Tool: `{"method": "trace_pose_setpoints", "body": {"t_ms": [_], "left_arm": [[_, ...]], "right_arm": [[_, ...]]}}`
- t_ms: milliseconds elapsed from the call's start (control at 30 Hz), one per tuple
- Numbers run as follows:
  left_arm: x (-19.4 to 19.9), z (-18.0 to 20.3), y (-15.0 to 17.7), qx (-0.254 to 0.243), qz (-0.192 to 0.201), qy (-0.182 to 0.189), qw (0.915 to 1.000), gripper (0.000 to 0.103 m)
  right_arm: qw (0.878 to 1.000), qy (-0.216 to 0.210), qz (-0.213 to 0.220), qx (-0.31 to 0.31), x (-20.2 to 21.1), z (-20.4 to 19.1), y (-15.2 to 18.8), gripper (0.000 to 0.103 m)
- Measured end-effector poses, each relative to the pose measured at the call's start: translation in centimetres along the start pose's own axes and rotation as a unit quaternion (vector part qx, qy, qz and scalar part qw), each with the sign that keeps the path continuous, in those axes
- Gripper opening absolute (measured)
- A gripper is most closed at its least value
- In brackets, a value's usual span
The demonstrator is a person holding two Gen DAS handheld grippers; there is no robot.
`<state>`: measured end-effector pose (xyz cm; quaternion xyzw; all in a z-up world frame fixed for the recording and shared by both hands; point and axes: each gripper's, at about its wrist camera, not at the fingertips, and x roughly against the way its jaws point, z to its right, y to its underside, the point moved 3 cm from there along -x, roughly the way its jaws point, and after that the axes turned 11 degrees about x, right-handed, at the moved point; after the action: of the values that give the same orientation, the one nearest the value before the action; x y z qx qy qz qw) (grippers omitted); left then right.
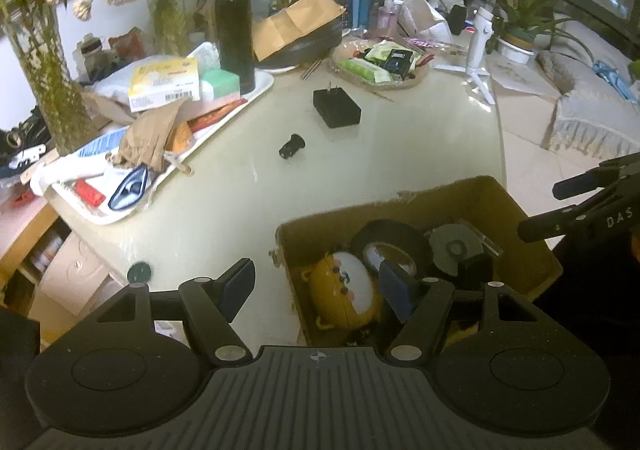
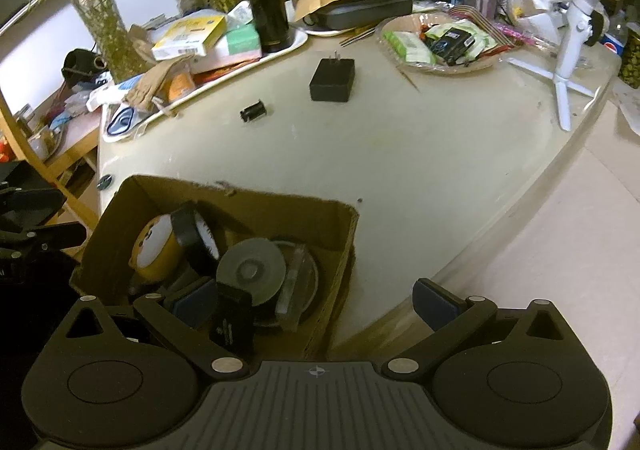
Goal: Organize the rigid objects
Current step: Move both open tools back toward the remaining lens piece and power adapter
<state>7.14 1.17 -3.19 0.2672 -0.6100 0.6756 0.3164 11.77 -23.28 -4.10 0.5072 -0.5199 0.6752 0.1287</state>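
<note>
A cardboard box (image 1: 420, 210) stands at the near edge of the table (image 1: 400, 146), probably so that both hands can reach it easily. Inside the box I count four clear things: a yellow toy (image 1: 344, 290), a roll of black tape (image 1: 390, 246), a grey disc (image 1: 454, 250) and a small black block (image 2: 232, 324). The left gripper (image 1: 320, 286) hangs over the left wall of the box, its jaws apart and holding nothing. The right gripper (image 2: 316, 304) is over the right wall of the box, also released and empty. Beyond the box, two things wait on the bare table: a black charger (image 1: 337, 107) and, left of the charger, a small black cylinder (image 1: 291, 146).
</note>
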Motion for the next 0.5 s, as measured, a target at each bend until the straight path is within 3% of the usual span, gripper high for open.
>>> {"method": "trace_pose_setpoints", "body": {"t_ms": [500], "left_arm": [[-2.1, 0.3, -3.1, -0.046, 0.027, 0.000, 0.9986, 0.068]], "right_arm": [[0.999, 0.027, 0.020, -0.008, -0.2, 1.7, -2.0, 0.103]]}}
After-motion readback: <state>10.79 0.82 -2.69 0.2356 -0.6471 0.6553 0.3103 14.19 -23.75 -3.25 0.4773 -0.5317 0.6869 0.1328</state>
